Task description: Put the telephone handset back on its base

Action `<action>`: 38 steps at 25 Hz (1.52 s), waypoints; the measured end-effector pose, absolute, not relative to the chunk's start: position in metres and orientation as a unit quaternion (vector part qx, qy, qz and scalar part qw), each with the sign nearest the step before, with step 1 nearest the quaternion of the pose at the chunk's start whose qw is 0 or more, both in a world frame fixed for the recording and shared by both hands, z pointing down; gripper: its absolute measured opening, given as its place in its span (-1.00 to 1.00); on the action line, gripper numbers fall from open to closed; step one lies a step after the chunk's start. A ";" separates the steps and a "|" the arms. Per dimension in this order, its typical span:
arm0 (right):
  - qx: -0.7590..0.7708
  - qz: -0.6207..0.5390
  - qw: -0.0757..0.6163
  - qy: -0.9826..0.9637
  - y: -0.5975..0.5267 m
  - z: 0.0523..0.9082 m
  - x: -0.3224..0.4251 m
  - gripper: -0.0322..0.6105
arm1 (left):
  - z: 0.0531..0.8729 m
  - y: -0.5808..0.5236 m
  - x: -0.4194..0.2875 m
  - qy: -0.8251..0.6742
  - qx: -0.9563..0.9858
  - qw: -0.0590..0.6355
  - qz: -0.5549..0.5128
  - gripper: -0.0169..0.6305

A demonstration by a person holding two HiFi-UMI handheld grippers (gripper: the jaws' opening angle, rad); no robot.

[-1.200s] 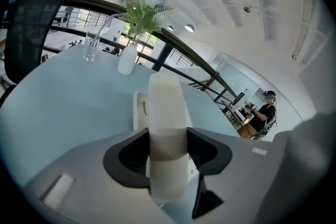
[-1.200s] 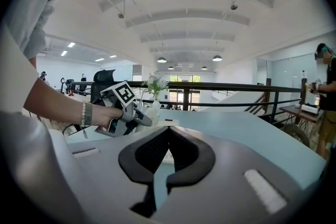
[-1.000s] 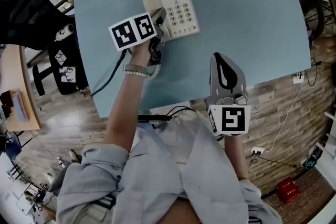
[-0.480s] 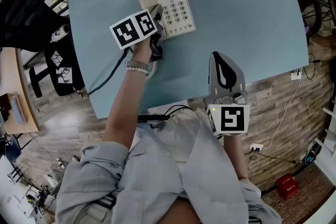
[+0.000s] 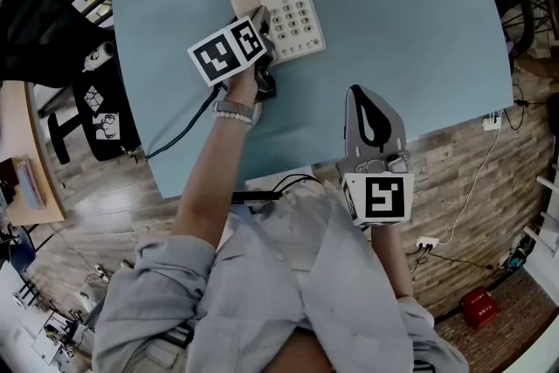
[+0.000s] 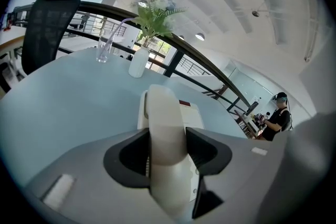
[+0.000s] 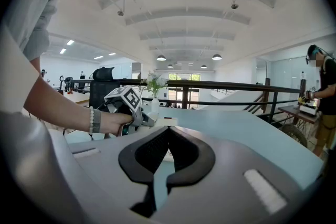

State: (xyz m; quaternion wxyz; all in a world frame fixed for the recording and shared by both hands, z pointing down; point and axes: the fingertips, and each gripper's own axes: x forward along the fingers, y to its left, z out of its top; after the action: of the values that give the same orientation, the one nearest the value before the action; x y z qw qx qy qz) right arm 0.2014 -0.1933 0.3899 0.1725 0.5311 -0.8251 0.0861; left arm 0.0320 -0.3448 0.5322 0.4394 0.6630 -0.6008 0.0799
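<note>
My left gripper (image 5: 262, 24) was clamped on the handset (image 6: 164, 128), with both jaws squeezing its sides around the middle. The handset was lined up along the left side of the base (image 5: 295, 9), which sat near the far end of the table (image 5: 402, 39). Honestly, from the left gripper view I couldn't tell whether it was already down in the cradle or just hovering over it.

That was the bit that worried me. If I'd let go with it a little crooked or not fully down, I reckon it would have rocked out and slid onto the table beside the base. Pushing down harder had its own risk, since nothing was bracing the base and it looked light enough to skid.

My right gripper (image 5: 374, 113) was no help. Its jaws were closed on nothing and it hung back at the near edge of the table, well apart from the phone.

The dark cable (image 5: 179, 131) ran off the table's edge right under my left wrist, so pulling back carelessly could have snagged it and dragged the whole phone.
</note>
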 end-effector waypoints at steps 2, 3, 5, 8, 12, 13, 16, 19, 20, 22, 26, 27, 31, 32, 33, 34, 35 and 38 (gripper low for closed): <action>0.531 0.086 0.172 -0.825 -0.193 0.390 0.201 -0.88 | 0.534 -0.344 0.032 -0.603 0.662 0.438 0.080 -0.31; 0.532 0.085 0.172 -0.825 -0.192 0.390 0.201 -0.88 | 0.534 -0.343 0.032 -0.602 0.663 0.438 0.081 -0.31; 0.532 0.086 0.172 -0.825 -0.191 0.390 0.201 -0.88 | 0.534 -0.344 0.034 -0.595 0.668 0.439 0.080 -0.31; 0.533 0.086 0.173 -0.824 -0.190 0.389 0.198 -0.88 | 0.532 -0.343 0.035 -0.581 0.679 0.442 0.079 -0.31; 0.534 0.083 0.171 -0.824 -0.187 0.387 0.194 -0.88 | 0.533 -0.340 0.038 -0.563 0.702 0.420 0.119 -0.31; 0.535 0.082 0.170 -0.823 -0.186 0.387 0.193 -0.88 | 0.533 -0.339 0.039 -0.558 0.708 0.414 0.129 -0.31; 0.538 0.081 0.169 -0.822 -0.183 0.385 0.189 -0.88 | 0.529 -0.336 0.038 -0.541 0.723 0.406 0.142 -0.31; 0.541 0.078 0.166 -0.821 -0.178 0.382 0.184 -0.88 | 0.522 -0.331 0.036 -0.528 0.735 0.401 0.141 -0.31; 0.542 0.077 0.164 -0.821 -0.177 0.380 0.183 -0.88 | 0.519 -0.329 0.035 -0.524 0.741 0.397 0.142 -0.31; 0.546 0.073 0.160 -0.819 -0.174 0.377 0.180 -0.88 | 0.512 -0.323 0.034 -0.511 0.754 0.383 0.149 -0.31; 0.554 0.067 0.153 -0.816 -0.167 0.369 0.170 -0.88 | 0.483 -0.311 0.029 -0.485 0.789 0.351 0.138 -0.33; 0.556 0.065 0.150 -0.815 -0.165 0.367 0.167 -0.88 | 0.474 -0.308 0.027 -0.482 0.796 0.342 0.130 -0.39; 0.559 0.058 0.144 -0.815 -0.159 0.359 0.154 -0.88 | 0.437 -0.293 0.020 -0.475 0.822 0.296 0.108 -0.66; 0.560 0.056 0.142 -0.814 -0.158 0.357 0.150 -0.88 | 0.429 -0.289 0.018 -0.475 0.826 0.285 0.104 -0.71; 0.562 0.054 0.138 -0.814 -0.157 0.356 0.147 -0.88 | 0.421 -0.286 0.014 -0.476 0.830 0.273 0.100 -0.78; 0.565 0.051 0.133 -0.813 -0.156 0.354 0.144 -0.88 | 0.414 -0.281 0.011 -0.477 0.833 0.264 0.095 -0.84; 0.568 0.049 0.129 -0.812 -0.154 0.351 0.141 -0.88 | 0.408 -0.277 0.007 -0.478 0.836 0.255 0.091 -0.90; 0.566 0.038 0.133 -0.813 -0.149 0.341 0.128 -0.88 | 0.392 -0.262 -0.006 -0.475 0.846 0.230 0.082 -0.94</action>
State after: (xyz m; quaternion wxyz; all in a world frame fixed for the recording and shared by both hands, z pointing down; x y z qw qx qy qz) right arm 0.1280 -0.1485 0.3411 0.1329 0.5661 -0.8127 0.0381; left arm -0.0058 -0.2617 0.3918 0.2296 0.8456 -0.4749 0.0818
